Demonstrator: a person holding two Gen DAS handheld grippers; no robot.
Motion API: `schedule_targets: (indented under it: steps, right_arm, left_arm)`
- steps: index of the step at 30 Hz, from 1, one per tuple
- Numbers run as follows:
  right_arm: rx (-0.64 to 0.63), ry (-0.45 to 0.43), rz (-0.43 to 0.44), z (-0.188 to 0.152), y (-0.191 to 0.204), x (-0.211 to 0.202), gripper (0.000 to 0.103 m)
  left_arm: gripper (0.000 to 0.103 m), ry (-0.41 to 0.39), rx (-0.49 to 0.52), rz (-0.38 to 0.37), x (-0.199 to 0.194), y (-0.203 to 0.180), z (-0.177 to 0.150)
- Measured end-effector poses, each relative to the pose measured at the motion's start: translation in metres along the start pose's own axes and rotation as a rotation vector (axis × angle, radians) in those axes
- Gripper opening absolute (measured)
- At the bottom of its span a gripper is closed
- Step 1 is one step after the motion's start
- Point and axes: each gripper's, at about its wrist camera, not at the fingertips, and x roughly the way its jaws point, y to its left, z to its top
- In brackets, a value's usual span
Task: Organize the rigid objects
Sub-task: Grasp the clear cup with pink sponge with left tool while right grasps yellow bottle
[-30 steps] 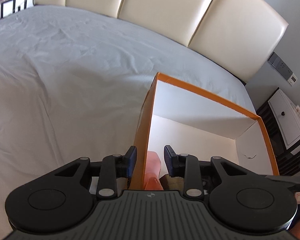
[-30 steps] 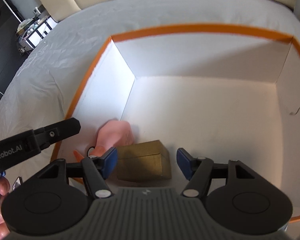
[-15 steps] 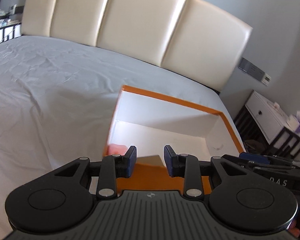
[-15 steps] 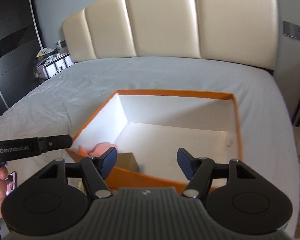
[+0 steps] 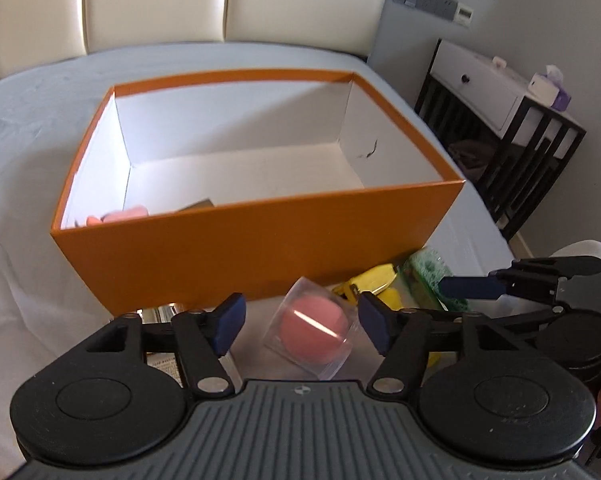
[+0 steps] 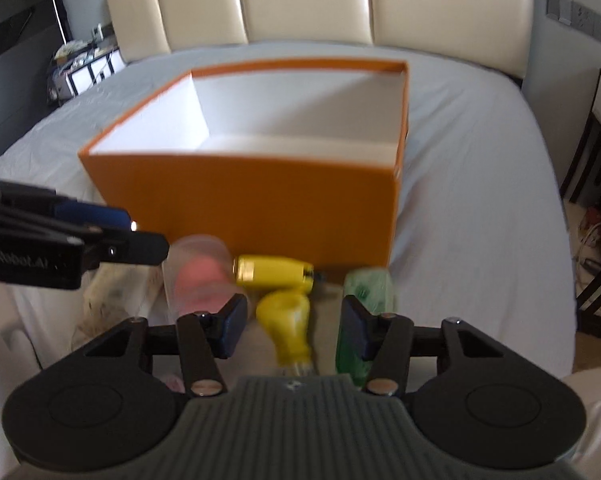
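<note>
Both jaws apart | pink ball case (image 5: 314, 332) between left's | yellow toy (image 6: 286, 316) between right's

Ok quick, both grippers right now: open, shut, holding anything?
Left gripper: open, jaws just widened, clear case with pink ball between them, not gripped.
Right gripper: open, jaws just narrowed, yellow toy between them, untouched.

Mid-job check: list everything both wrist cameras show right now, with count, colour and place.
box: 1, orange outside, white inside, on the bed
pink item: 1, inside box, near-left corner
gold block: 1, inside box, beside pink item
clear case with pink ball: 1, on bed before box
yellow objects: 2, before box
green object: 1, right of yellow ones
bed sheet: 1, grey-white
headboard: 1, cream
nightstand: 1, white and black, right
left gripper: jaws just opening, straddling case
right gripper: jaws just closing, open around the nearer yellow object
</note>
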Motion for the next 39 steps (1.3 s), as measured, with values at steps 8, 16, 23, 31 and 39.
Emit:
schedule_targets:
  steps: [8,16,23,31,39]
  right_arm:
    - [0.066,0.099,0.089,0.005,-0.009,0.025,0.045]
    - [0.086,0.148,0.130,0.006,-0.011,0.036,0.045]
    - [0.047,0.175,0.119,0.007,-0.002,0.047,0.045]
    - [-0.001,0.194,0.097,0.007,0.010,0.055,0.043]
    - [0.000,0.183,0.105,0.006,0.012,0.059,0.033]
  left_arm:
    - [0.086,0.094,-0.078,-0.042,0.019,0.008,0.002]
    - [0.087,0.158,-0.027,-0.043,0.039,-0.003,0.005]
    - [0.088,0.191,0.003,-0.048,0.051,-0.007,0.009]
    - [0.086,0.259,-0.020,-0.056,0.059,0.001,0.007]
    - [0.077,0.236,-0.017,-0.021,0.053,0.000,0.006]
